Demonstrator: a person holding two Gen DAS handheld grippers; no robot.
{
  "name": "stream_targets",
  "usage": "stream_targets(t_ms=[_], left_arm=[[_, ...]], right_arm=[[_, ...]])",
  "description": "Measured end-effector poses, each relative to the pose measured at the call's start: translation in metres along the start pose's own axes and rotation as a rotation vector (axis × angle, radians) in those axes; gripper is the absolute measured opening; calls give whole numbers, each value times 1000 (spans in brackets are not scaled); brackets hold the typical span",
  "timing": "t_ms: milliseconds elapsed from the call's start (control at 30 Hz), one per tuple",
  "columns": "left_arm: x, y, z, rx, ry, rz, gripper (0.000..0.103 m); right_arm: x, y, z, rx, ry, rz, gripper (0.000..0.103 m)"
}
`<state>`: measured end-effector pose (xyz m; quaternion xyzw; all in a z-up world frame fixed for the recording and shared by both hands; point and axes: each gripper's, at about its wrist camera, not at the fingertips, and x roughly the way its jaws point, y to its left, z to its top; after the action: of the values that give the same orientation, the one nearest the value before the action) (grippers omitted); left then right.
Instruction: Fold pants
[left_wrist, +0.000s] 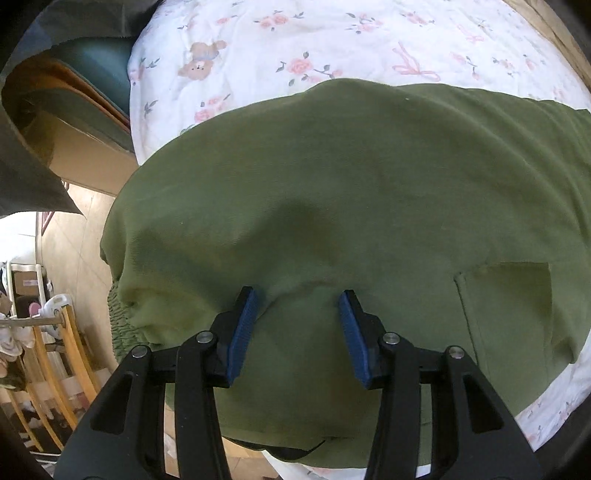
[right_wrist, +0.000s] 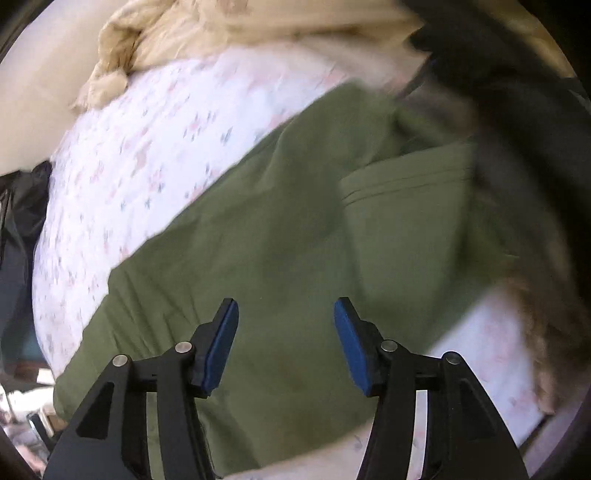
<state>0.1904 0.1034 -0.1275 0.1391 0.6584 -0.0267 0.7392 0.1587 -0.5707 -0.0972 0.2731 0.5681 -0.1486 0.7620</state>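
The bed (left_wrist: 332, 40) fills most of both views, covered by a white quilted sheet (left_wrist: 258, 48) printed with pink roses, ribbon bows and small teddy bears. Spread across it lie the green pants (left_wrist: 332, 184), a soft, finely ribbed knit. In the left wrist view their gathered elastic waistband (left_wrist: 120, 325) bunches at the left edge of the bed, and a square patch pocket (left_wrist: 509, 306) sits flat to the right.

The left tongs (left_wrist: 297, 302) point down and forward onto the cloth near the waistband, released, the blue ribbed pads (left_wrist: 242, 332) spread apart with a low ridge of green fabric rising between them. Whether the pads touch the cloth cannot be told.

The right tongs (right_wrist: 286, 314) hang over another part of the pants (right_wrist: 277, 240), also released, with the jaws wide and nothing between them. That view is smeared by motion, so fine detail is lost. It shows a stitched pocket edge (right_wrist: 399, 181) on the pants and the floral sheet (right_wrist: 129, 166) to the left.

Beyond the sheet in the right view lies a crumpled beige cloth (right_wrist: 155, 40), with a dark shape (right_wrist: 498, 44) at upper right that is too blurred to name.

Beside the bed in the left view there is a pale tiled floor (left_wrist: 77, 240), a wooden rack with curved slats (left_wrist: 74, 350) and a cardboard box (left_wrist: 24, 282).
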Motion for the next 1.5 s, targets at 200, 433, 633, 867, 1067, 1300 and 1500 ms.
stream_targets(t_ms=[200,433,633,867,1067,1300,1500], left_arm=[[5,-4,-1,8,-1,3,44],[2,-7,0,11,-2,0,45],[-5,5,-1,-6,-12,-20,45],[-16,20,-1,-41,-63,-19,45],[-22,29,0,-37,-91,6,45],[-23,24,11,-39,-107,24,45],[-19,18,17,-38,-106,30,45]], right_arm=[[-20,-32,-13,27,-116,-466,53],[-48,-87,-40,218,-81,-451,54],[-74,-49,-31,103,-168,-356,56],[-60,3,51,-150,-232,-321,72],[-5,-4,99,-233,-133,-350,72],[52,3,136,-305,18,-232,66],[51,10,145,-333,-15,-208,11]])
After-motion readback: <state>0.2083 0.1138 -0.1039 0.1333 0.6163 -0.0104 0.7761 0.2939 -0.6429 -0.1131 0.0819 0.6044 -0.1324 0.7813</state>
